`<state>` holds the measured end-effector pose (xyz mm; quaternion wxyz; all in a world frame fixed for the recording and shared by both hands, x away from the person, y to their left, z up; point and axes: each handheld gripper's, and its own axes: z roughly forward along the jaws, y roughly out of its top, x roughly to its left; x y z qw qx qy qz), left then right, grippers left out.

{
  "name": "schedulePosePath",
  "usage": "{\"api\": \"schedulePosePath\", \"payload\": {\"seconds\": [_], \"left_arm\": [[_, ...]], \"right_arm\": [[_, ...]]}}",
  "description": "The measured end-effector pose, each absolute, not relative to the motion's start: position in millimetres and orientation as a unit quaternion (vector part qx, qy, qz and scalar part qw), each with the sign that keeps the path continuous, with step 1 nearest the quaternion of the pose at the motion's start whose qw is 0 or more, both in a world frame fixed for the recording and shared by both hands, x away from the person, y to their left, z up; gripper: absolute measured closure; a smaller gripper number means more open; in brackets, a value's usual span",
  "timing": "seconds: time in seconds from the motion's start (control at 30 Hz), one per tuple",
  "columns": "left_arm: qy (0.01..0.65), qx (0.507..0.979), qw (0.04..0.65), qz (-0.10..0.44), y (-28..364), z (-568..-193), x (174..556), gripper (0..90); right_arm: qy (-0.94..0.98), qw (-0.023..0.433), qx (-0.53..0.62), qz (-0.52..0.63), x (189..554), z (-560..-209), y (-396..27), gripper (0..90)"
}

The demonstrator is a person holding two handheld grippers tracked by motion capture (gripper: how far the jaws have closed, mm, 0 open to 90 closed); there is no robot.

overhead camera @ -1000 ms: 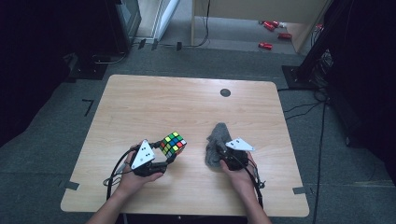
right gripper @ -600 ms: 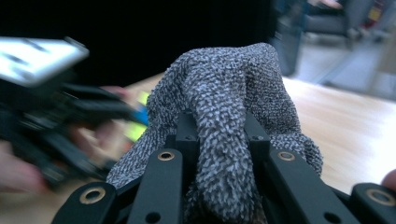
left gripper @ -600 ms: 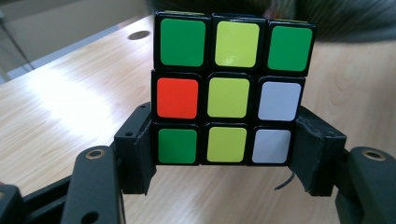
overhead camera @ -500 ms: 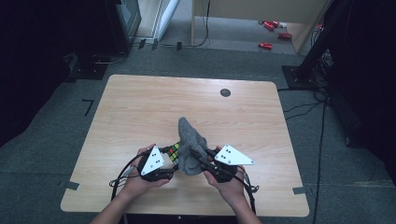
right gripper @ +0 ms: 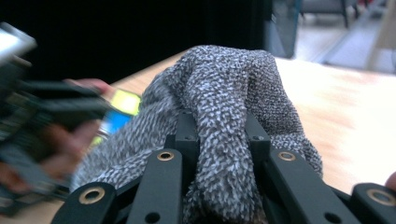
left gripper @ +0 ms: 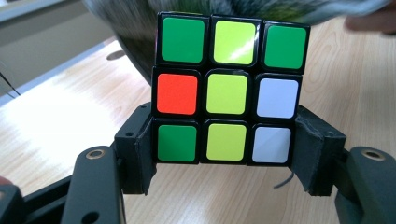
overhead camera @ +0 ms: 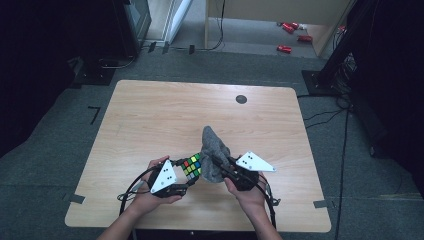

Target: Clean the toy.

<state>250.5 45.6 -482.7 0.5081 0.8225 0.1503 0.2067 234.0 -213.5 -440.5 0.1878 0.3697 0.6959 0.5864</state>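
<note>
Lifting since a second ago, right hand-held gripper (overhead camera: 216, 163) clamps the grey cloth (overhead camera: 214, 152) against the puzzle cube (overhead camera: 192, 166) pinched in left hand-held gripper (overhead camera: 186, 172), above the counter (overhead camera: 150, 115); cloth hides the cube's right side.

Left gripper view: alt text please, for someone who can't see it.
A scrambled puzzle cube is clamped between the two black tongs of the left gripper, its facing side showing green, yellow, red and white squares. Behind it lies a light wooden table, and a blurred grey cloth hangs across the top of the frame.
</note>
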Motion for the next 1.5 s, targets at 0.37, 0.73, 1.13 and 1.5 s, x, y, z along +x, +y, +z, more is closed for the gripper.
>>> {"api": "schedulePosePath", "payload": {"seconds": [0.37, 0.73, 1.13, 1.5], "left_arm": [[0.147, 0.817, 0.517, 0.207, 47, -479, 247, 34.4], [0.150, 0.805, 0.542, 0.186, 52, -477, 249, 34.3], [0.166, 0.773, 0.592, 0.157, 63, -467, 252, 34.4], [0.183, 0.760, 0.612, 0.119, 70, -467, 256, 34.4]], "right_arm": [[0.721, 0.179, 0.368, 0.559, 238, -446, -210, 75.2], [0.707, 0.164, 0.389, 0.567, 244, -451, -220, 75.8], [0.703, 0.097, 0.410, 0.573, 252, -468, -221, 75.4], [0.718, 0.062, 0.399, 0.567, 250, -477, -206, 75.4]]}}
